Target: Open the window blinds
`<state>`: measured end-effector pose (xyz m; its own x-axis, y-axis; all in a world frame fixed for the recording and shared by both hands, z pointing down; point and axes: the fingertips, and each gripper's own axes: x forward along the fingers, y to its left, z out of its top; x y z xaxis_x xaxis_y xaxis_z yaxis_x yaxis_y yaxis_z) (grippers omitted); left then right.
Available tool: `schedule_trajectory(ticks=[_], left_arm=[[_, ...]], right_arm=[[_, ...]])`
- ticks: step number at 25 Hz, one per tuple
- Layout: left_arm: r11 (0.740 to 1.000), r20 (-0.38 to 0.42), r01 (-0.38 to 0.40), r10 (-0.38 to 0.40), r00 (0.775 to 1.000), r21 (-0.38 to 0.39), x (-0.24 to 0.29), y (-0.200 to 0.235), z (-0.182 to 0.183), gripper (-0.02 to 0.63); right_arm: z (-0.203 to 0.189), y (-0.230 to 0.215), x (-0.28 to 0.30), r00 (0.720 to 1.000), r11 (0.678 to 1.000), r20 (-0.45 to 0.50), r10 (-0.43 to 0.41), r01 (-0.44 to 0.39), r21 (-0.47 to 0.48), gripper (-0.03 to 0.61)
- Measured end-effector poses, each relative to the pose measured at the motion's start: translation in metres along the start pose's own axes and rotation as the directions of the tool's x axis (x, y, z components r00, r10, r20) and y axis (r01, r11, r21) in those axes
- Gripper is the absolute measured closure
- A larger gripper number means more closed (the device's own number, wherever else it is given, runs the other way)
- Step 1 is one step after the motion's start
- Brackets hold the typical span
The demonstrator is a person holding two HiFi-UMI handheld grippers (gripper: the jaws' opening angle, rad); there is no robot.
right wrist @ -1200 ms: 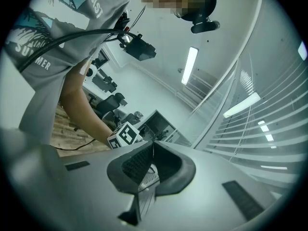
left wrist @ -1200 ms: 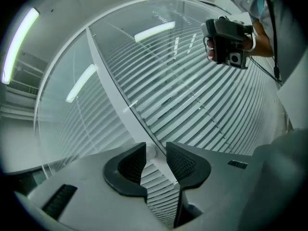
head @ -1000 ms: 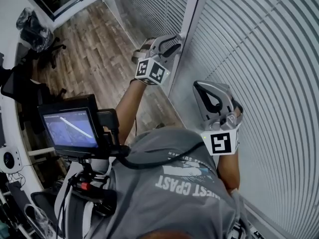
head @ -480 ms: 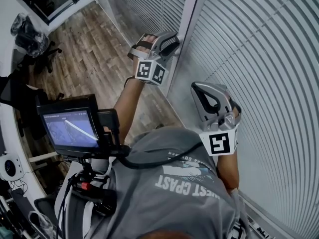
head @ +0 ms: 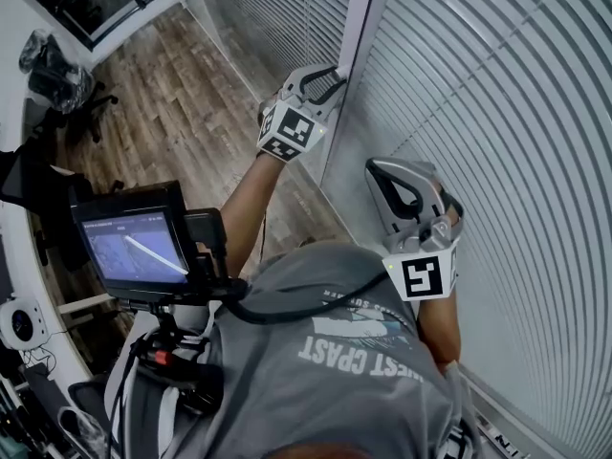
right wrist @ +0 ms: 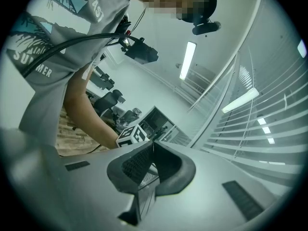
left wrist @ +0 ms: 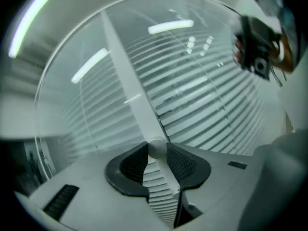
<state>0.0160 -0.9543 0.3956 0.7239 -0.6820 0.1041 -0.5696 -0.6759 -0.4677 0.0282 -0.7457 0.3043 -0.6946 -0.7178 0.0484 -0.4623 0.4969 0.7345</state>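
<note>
Since the earlier frames the left claw (head: 330,73) had rolled about its own line, so its cube (head: 290,130) showed its marker faces at a new angle. It kept its place in the upper middle of the head view. The right claw (head: 394,168) had hardly shifted.

Nearest, along the bottom of the head view, was the person's grey shirt (head: 335,352). A small lit monitor (head: 134,247) stood on a rig at lower left.

Next out, at right centre, the right claw hung just beside the blinds (head: 497,113); whether it touched them could not be told. In the right gripper view its jaws met at the tips with nothing between them.

Farther off, the left claw reached to the white post (head: 356,27) that parts the two panels of blinds. Its jaws had just been closing, and a white wand (left wrist: 130,81) sat between them, with a ribbed pad (left wrist: 185,163) pressed on either side of its round shaft. In the left gripper view the wand ran from the jaws, at lower centre, up toward the upper left.

Behind the wand the blinds hung down and filled the right and top of the head view. In the left gripper view dark gaps showed between some slats near the centre.

Farthest, at upper left of the head view, lay a wood floor (head: 182,94), with a dark chair (head: 57,65) at its left edge.
</note>
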Motion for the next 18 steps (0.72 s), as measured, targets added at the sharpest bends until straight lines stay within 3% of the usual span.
schedule_trajectory(ticks=[1,2,3,4,5,6,7,8,9,10,11,12,13,14,15,16,17,18], left_arm=[[0.985,0.028,0.025,-0.021,0.999,-0.172,0.0,0.002,-0.001,0.486],[0.93,0.074,0.063,-0.039,0.997,-0.362,0.0,0.003,-0.001,0.486],[0.822,0.134,0.115,-0.048,0.99,-0.557,0.001,0.005,-0.002,0.486],[0.663,0.207,0.182,-0.042,0.978,-0.726,0.001,0.008,-0.002,0.488],[0.482,0.279,0.253,-0.019,0.96,-0.839,0.001,0.01,-0.003,0.486],[0.329,0.336,0.313,0.013,0.942,-0.891,0.001,0.012,-0.002,0.486],[0.248,0.368,0.348,0.04,0.929,-0.904,0.0,0.013,-0.002,0.486],[0.263,0.37,0.346,0.049,0.928,-0.901,-0.001,0.014,-0.002,0.486],[0.381,0.34,0.301,0.039,0.939,-0.874,-0.002,0.013,-0.002,0.486],[0.586,0.275,0.211,0.021,0.961,-0.782,-0.003,0.011,-0.002,0.486],[0.813,0.178,0.088,0.02,0.984,-0.575,-0.005,0.008,-0.003,0.48],[0.964,0.073,-0.031,0.052,0.996,-0.264,-0.007,0.005,-0.005,0.46],[0.992,-0.008,-0.107,0.108,0.994,0.061,-0.009,0.002,-0.004,0.457],[0.943,-0.05,-0.136,0.159,0.986,0.304,-0.009,0.0,-0.002,0.457],[0.888,-0.064,-0.141,0.187,0.98,0.438,-0.008,-0.002,0.001,0.457],[0.859,-0.066,-0.139,0.197,0.978,0.493,-0.006,-0.002,0.004,0.469],[0.853,-0.068,-0.135,0.195,0.978,0.504,-0.005,-0.002,0.005,0.48],[0.867,-0.07,-0.13,0.186,0.98,0.482,-0.004,-0.002,0.005,0.482]], right_arm=[[0.0,0.0,0.001,1.0,1.0,0.002,0.002,-0.002,-0.001,0.575],[-0.001,0.001,0.002,1.0,1.0,0.003,0.004,-0.004,-0.001,0.575],[-0.001,0.0,0.002,1.0,1.0,0.004,0.006,-0.006,-0.001,0.575],[-0.001,0.0,0.003,1.0,1.0,0.005,0.007,-0.007,-0.001,0.575],[-0.001,-0.001,0.003,1.0,1.0,0.005,0.009,-0.009,-0.001,0.575],[-0.001,-0.001,0.003,1.0,1.0,0.005,0.011,-0.011,-0.001,0.575],[-0.002,-0.001,0.004,1.0,1.0,0.005,0.013,-0.013,-0.002,0.575],[-0.002,0.0,0.004,1.0,1.0,0.004,0.016,-0.016,-0.002,0.575],[-0.002,0.001,0.004,1.0,1.0,0.004,0.019,-0.019,-0.001,0.575],[-0.001,0.002,0.004,1.0,1.0,0.004,0.021,-0.021,-0.001,0.575],[-0.001,0.003,0.004,1.0,1.0,0.004,0.023,-0.023,0.0,0.575],[0.0,0.004,0.004,1.0,1.0,0.005,0.026,-0.026,0.0,0.575],[0.0,0.005,0.004,1.0,1.0,0.005,0.027,-0.027,-0.001,0.575],[0.0,0.005,0.004,1.0,1.0,0.005,0.029,-0.029,-0.002,0.575],[0.0,0.005,0.004,1.0,1.0,0.003,0.029,-0.029,-0.004,0.575],[0.0,0.005,0.004,1.0,1.0,0.0,0.03,-0.03,-0.003,0.575],[-0.001,0.005,0.004,1.0,1.0,-0.001,0.031,-0.031,-0.002,0.575],[-0.001,0.005,0.004,0.999,0.999,-0.002,0.033,-0.033,0.001,0.575]])
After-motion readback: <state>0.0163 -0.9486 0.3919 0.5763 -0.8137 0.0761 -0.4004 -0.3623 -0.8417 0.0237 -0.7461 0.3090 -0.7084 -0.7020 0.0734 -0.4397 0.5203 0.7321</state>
